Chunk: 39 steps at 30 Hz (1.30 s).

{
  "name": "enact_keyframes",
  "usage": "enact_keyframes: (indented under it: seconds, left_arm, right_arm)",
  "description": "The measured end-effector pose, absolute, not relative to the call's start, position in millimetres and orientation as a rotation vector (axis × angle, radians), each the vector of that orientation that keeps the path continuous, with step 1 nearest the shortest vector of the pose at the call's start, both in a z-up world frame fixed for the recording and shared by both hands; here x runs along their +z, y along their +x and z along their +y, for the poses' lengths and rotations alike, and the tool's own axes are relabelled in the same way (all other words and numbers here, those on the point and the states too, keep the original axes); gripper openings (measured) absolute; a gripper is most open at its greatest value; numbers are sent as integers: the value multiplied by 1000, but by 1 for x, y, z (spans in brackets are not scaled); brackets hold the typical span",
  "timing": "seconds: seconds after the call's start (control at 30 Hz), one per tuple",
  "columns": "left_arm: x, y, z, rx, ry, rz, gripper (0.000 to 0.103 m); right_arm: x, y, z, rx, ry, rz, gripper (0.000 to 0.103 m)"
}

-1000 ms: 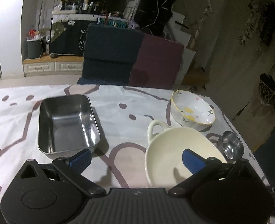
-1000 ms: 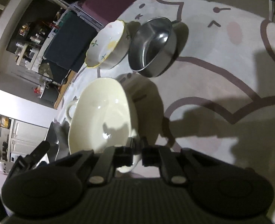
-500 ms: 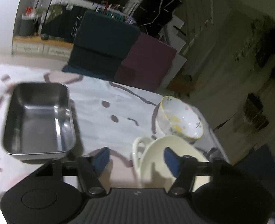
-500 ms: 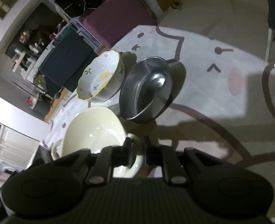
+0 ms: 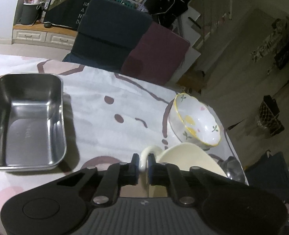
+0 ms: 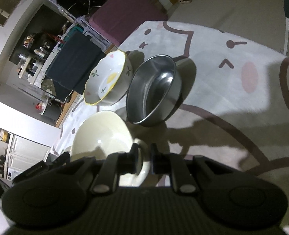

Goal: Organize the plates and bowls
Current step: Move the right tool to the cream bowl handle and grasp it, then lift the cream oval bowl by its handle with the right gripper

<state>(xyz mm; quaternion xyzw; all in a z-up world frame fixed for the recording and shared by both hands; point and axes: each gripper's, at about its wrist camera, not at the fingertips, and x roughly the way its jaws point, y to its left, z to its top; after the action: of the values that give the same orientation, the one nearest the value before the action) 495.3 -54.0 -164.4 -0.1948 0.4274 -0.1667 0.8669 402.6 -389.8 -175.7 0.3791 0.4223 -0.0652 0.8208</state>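
A cream bowl (image 5: 185, 158) with loop handles sits on the patterned tablecloth. My left gripper (image 5: 143, 164) is shut on one handle (image 5: 147, 150), its blue pads on either side of the loop. In the right wrist view the same cream bowl (image 6: 101, 133) lies close below, and my right gripper (image 6: 144, 156) is shut on its other handle (image 6: 142, 162). A white bowl with a yellow rim and flowers (image 5: 197, 121) (image 6: 107, 80) stands just beyond. A round steel bowl (image 6: 154, 90) (image 5: 232, 168) sits beside both. A rectangular steel tray (image 5: 24, 121) lies to the left.
A navy chair (image 5: 113, 31) and a maroon chair (image 5: 158, 54) stand against the table's far edge. The table's right edge (image 5: 234, 146) runs close past the bowls. Open cloth (image 6: 232, 101) lies right of the steel bowl and between tray and bowls.
My left gripper went from wide open to shut on the cream bowl's handle while moving right and down. The right gripper shifted slightly and its jaws parted a little around the other handle.
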Motion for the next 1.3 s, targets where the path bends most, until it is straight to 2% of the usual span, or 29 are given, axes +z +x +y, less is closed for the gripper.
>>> enact_keyframes:
  seconds: [0.53, 0.6, 0.63, 0.67, 0.7, 0.87, 1.2, 1.23, 1.3]
  left_arm:
    - [-158, 430, -7, -350, -429, 992, 11]
    - [-157, 431, -8, -345, -430, 990, 11]
    - [-156, 431, -8, -341, -433, 986, 15]
    - [-156, 432, -9, -342, -435, 981, 21]
    - [-154, 433, -10, -348, -436, 977, 22]
    - [-154, 442, -19, -345, -385, 997, 22]
    - [-160, 455, -29, -346, -332, 1054, 22]
    - [-159, 455, -29, -354, -320, 1052, 22]
    - [-158, 454, -30, -367, -305, 1027, 31]
  right_arm:
    - [-173, 411, -377, -13, 679, 936, 18]
    - [-173, 411, -378, 0, 683, 934, 26]
    - [-172, 411, -378, 5, 679, 931, 34]
    - [-171, 411, -378, 0, 665, 932, 48]
    - [-170, 411, -377, -10, 646, 929, 52]
    - [-173, 415, -371, -1, 609, 950, 52]
    - [-181, 422, -358, 19, 571, 1016, 36]
    - [-181, 422, -356, 17, 562, 1022, 35]
    - [-181, 423, -354, 19, 547, 1026, 27]
